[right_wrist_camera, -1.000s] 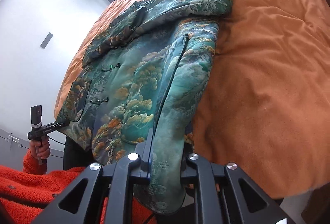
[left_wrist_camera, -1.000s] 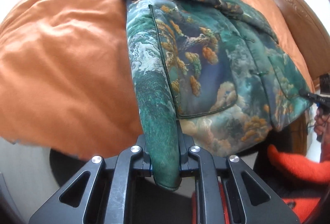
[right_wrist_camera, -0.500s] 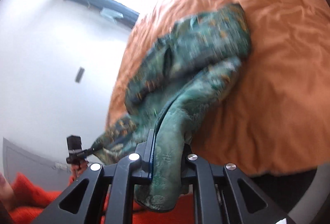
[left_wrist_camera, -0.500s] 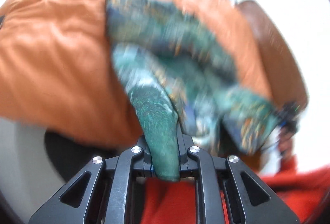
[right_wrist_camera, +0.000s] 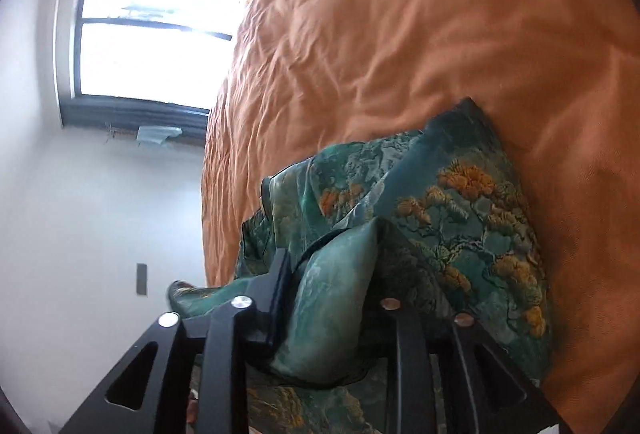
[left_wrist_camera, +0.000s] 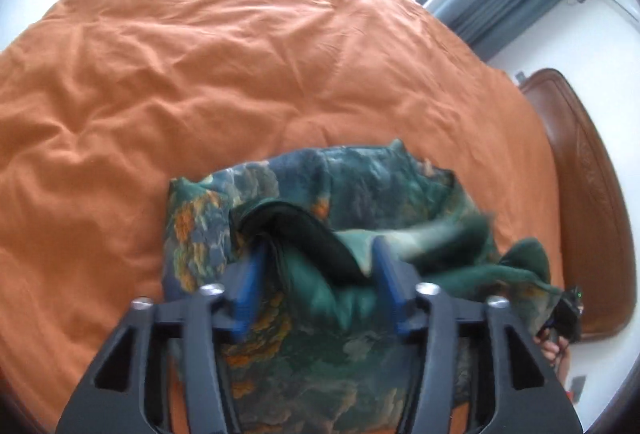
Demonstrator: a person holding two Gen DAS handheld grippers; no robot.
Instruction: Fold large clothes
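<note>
Nearest in the left wrist view, the left gripper [left_wrist_camera: 316,274] has its jaws opening, the blue pads standing clear on either side of a dark green fold of the jacket [left_wrist_camera: 320,202]. The cloth lies loose between them, released, apparently so the folded half can settle. In the right wrist view, the right gripper [right_wrist_camera: 332,290] is likewise opening; a teal flap of the jacket [right_wrist_camera: 460,218] sits between its fingers, no longer pinched. The garment lies bunched and doubled over at the near edge of the orange duvet [left_wrist_camera: 200,54]. Beyond it the bedding is bare. Farthest off stand a window [right_wrist_camera: 152,22] and a wooden headboard [left_wrist_camera: 592,194].
</note>
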